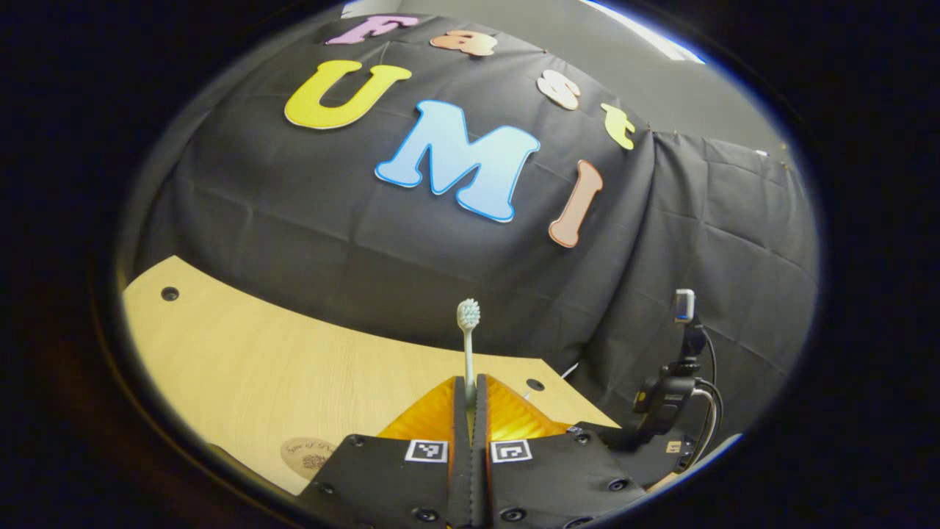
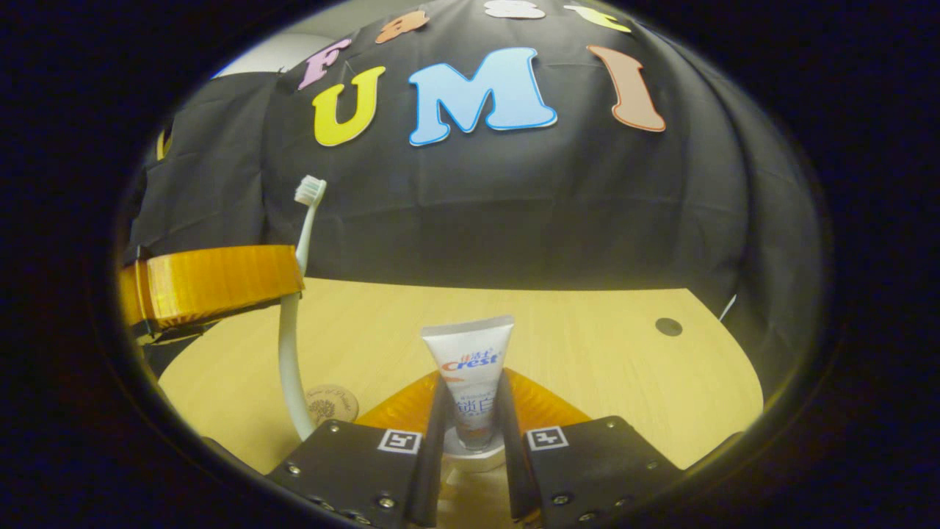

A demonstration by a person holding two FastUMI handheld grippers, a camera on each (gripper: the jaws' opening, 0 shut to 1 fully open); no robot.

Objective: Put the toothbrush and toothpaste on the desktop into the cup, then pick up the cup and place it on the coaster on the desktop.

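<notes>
Wooden desktop [image 2: 587, 345] lies under both tools. The left gripper [image 1: 470, 411] is almost closed, pinching the toothbrush [image 1: 468, 330] upright above it. The right gripper [image 2: 470, 433] is partly open, squeezing the toothpaste [image 2: 470, 375] upright. The coaster [image 2: 332, 402] lies on the desktop beside the toothpaste.

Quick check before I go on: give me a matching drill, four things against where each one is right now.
Things:
1. toothbrush
2. toothpaste
3. coaster
4. cup

Places:
A. flat on the desktop
B. upright, pinched in the left gripper
C. below the tube, between the right gripper's fingers
D. held upright in the right gripper

Pairs: 1-B, 2-D, 3-A, 4-C
</notes>
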